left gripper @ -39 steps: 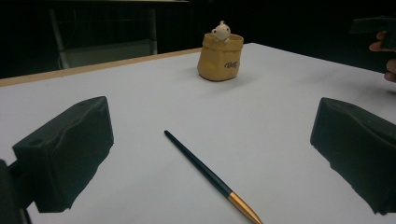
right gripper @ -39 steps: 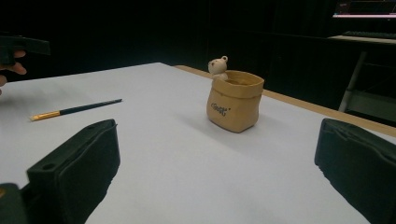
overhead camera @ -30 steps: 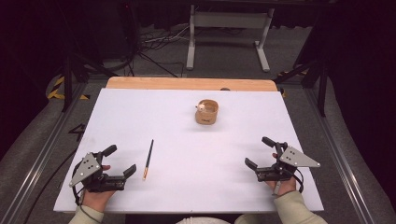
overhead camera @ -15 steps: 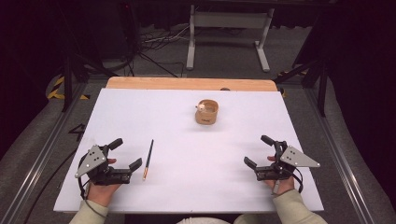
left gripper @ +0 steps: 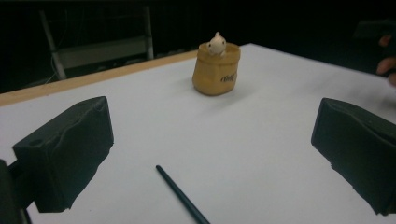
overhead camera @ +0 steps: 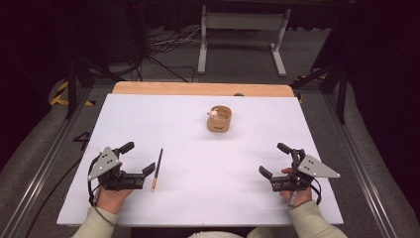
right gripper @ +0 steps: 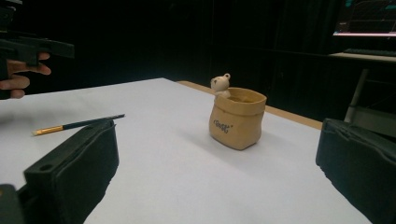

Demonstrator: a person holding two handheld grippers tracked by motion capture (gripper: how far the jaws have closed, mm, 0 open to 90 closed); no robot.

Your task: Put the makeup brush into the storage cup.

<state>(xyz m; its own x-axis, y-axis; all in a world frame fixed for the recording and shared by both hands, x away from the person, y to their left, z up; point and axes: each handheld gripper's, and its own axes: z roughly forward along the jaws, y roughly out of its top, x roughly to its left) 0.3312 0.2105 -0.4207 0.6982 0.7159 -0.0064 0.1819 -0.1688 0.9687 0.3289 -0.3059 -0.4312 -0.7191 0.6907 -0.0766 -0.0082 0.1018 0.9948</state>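
Paintbrush (overhead camera: 157, 169) lies flat on the white tabletop (overhead camera: 198, 148), a thin dark handle with a gold-orange ferrule end pointing toward the person, just beside the left gripper (overhead camera: 136, 158). That gripper's jaws stand wide apart with nothing between them, and the left gripper view shows the brush's dark shaft running up between the two blocky black jaws. The right gripper (overhead camera: 272, 159) is likewise spread and empty, resting near the table's near right part, well apart from the brush.

Toward the far middle of the table stands a tan sack-shaped cup (overhead camera: 219, 119), soft-looking with a rolled rim and small dark lettering on its side; a little pale bear figure (right gripper: 220, 85) peeks over its rim. The tabletop is smooth and matte, with a wooden strip (overhead camera: 203, 89) along its far edge. Broad bare surface lies between both grippers and the cup. Beyond the table, cables (overhead camera: 158, 44) lie on a grey floor beside a metal stand (overhead camera: 242, 29).
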